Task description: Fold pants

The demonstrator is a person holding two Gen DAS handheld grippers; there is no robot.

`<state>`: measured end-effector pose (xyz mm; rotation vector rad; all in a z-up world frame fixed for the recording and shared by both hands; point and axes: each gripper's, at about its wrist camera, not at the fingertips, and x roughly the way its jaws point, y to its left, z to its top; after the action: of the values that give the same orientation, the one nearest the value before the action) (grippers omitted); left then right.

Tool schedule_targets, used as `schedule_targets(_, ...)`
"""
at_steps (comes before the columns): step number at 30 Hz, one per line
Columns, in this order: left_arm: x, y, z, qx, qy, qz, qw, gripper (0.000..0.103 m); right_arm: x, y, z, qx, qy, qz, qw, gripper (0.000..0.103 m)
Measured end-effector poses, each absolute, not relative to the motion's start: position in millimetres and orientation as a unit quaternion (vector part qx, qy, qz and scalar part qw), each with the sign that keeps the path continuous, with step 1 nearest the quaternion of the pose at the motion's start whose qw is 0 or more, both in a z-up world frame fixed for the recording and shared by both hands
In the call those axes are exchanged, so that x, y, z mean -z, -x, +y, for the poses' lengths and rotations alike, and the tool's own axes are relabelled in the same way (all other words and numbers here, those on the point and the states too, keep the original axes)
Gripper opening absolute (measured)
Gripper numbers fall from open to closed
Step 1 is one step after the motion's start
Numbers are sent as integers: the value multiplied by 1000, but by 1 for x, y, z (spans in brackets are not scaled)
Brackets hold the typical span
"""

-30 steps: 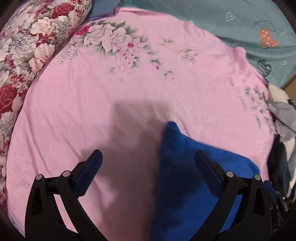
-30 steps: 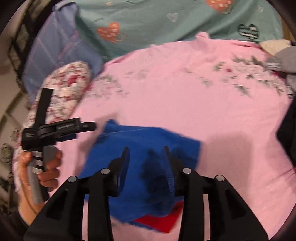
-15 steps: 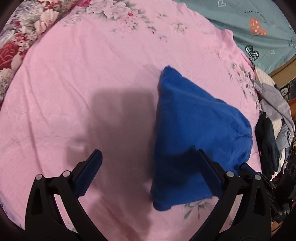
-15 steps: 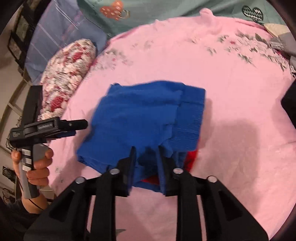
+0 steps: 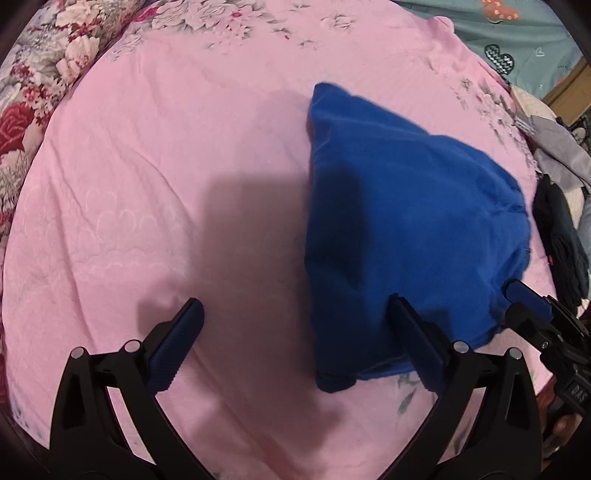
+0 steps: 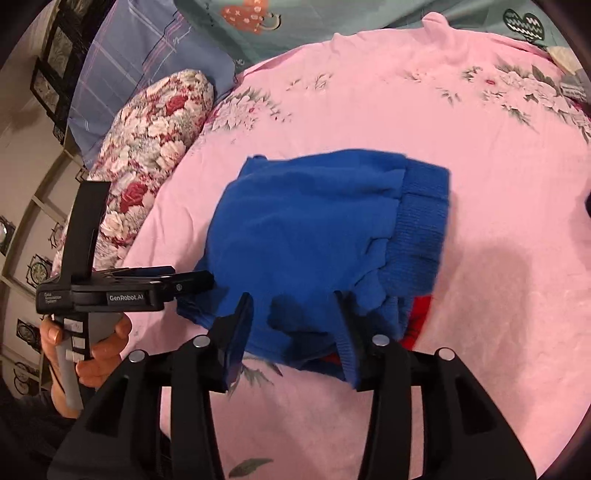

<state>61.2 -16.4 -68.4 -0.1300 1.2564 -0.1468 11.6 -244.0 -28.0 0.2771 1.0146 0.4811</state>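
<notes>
A: Where are the blue pants (image 6: 314, 229) lying?

B: They are lying folded into a compact bundle on the pink floral sheet (image 6: 424, 122) that is covering the bed, roughly at its middle. The ribbed waistband (image 6: 421, 221) is showing along the right edge of the bundle in the right wrist view, and a bit of red fabric (image 6: 419, 319) is peeking out from under that edge, near the right gripper.

A: What is the right gripper (image 6: 295, 317) doing?

B: It is hovering at the near edge of the bundle. Its jaws are standing apart, and the blue cloth is lying in the gap between them, but whether the pads are touching it is hard to tell.

A: And the left gripper (image 5: 295, 332)?

B: Its jaws are gaping wide, clamping nothing. One finger is hanging over bare pink sheet and the other is overlapping the pants' near edge in the left wrist view. From the right wrist view, a hand (image 6: 96, 343) is gripping the tool's handle, and the tool's tip is sitting just at the left side of the bundle.

A: What else is sitting around the bed?

B: A red and white rose-patterned pillow (image 6: 155, 147) is lying beyond the sheet's left side, a teal cover with hearts (image 6: 332, 22) is spreading at the far end, and a heap of dark and grey clothes (image 5: 561, 229) is piling up at the right edge.
</notes>
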Motion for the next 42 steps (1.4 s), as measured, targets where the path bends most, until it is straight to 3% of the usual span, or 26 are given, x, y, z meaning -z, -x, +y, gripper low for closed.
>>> schedule_targets(1, 62, -61, -13, 72, 66, 581, 808, 101, 25, -9, -253, -222, -141, 472, 841, 61)
schedule_targets(5, 40, -69, -5, 75, 76, 555, 825, 101, 11, -5, -285, -176, -170, 428, 870, 72)
schedule_targets(7, 36, -77, -9, 90, 84, 559, 820, 101, 15, -11, -291, -140, -174, 432, 874, 83)
schedule_targets(32, 75, -99, -28, 123, 82, 591, 793, 101, 68, -47, -285, -140, -185, 503, 832, 84)
schedule_targets(42, 81, -97, -24, 143, 93, 591, 788, 101, 71, -46, -272, -142, -162, 492, 843, 96)
